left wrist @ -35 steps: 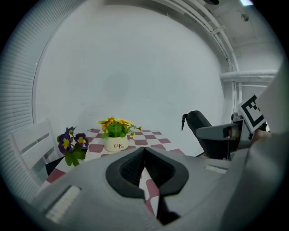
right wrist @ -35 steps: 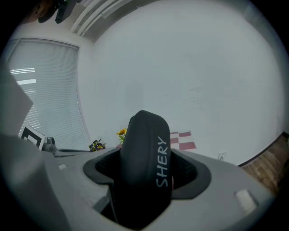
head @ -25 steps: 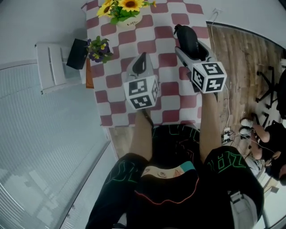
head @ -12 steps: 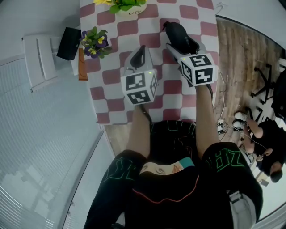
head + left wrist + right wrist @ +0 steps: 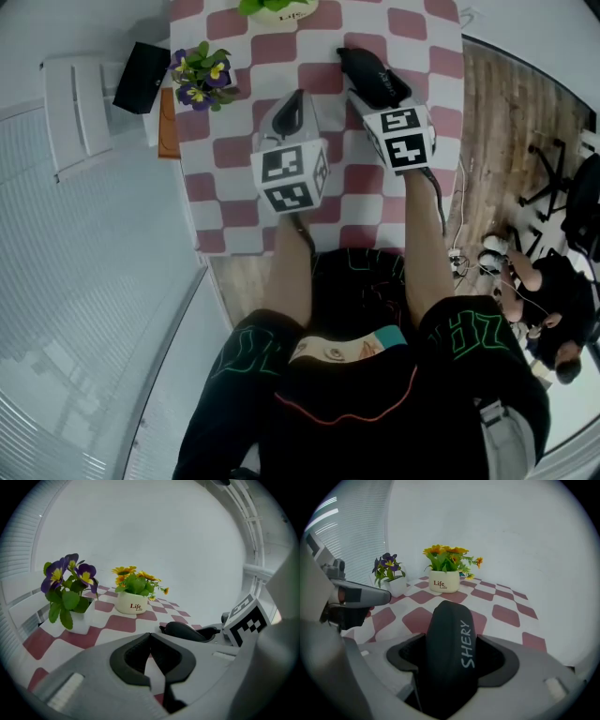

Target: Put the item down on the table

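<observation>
shoe (image 5: 449,648): matt black, smooth, rubbery look
left gripper (image 5: 150,637): matt grey plastic shell
pads (image 5: 127,657): black, matt, rubbery look
tablecloth (image 5: 281,49): checked cloth, matt
pot (image 5: 131,606): white, glossy, ceramic look
floor (image 5: 511,122): wood planks

Black shoe (image 5: 449,634) lettered SHERY, toe forward, between fingers (image 5: 404,658) of right gripper (image 5: 450,667)

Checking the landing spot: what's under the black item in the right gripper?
Red-and-white checked tablecloth lies below the black item, which the right gripper clamps. The patch directly beneath is covered by item and jaws, so contact cannot be told.
</observation>
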The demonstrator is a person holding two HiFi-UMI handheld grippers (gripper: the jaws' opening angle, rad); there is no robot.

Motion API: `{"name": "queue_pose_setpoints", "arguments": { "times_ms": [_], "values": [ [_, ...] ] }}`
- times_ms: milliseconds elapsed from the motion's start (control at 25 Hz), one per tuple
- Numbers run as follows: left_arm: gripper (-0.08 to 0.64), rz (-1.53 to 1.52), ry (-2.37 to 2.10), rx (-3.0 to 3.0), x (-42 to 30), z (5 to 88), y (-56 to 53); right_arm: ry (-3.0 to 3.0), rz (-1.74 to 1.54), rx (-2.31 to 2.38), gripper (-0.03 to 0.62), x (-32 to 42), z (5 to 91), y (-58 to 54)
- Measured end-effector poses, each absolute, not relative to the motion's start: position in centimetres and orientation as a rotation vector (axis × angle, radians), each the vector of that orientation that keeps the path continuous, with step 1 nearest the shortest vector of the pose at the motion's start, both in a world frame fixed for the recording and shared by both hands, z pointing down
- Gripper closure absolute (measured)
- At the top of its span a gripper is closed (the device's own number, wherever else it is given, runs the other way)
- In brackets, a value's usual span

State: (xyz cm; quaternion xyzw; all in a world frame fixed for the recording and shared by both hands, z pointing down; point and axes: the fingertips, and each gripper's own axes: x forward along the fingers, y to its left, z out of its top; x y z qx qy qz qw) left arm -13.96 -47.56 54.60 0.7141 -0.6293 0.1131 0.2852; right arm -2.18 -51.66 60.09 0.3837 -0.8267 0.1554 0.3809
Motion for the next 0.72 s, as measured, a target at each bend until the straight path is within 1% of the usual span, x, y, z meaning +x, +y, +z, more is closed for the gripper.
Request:
{"name": "queue_pose_setpoints", "arguments": {
  "times_ms": [280, 640, 680, 720],
  "values": [
    [0.551, 0.283, -1.695, 1.916, -13.8, 53.6, -47.0, -2.125, 0.411, 1.033, 0.249, -1.8, 59.1, -51.9],
    [0.551, 0.231, -1.714, 1.942, -12.4, 51.9, -45.1, -2.306, 0.393, 1.107, 0.249, -1.4, 52.7, -50.8],
    [0.551, 0.224, -1.718, 1.948, -12.0, 51.6, -44.9, -2.326, 0.382, 1.115, 0.250, -1.1, 52.0, -50.6],
    [0.551, 0.218, -1.723, 1.956, -11.7, 51.2, -44.7, -2.344, 0.368, 1.132, 0.279, -0.8, 51.3, -50.4]
  ]
}}
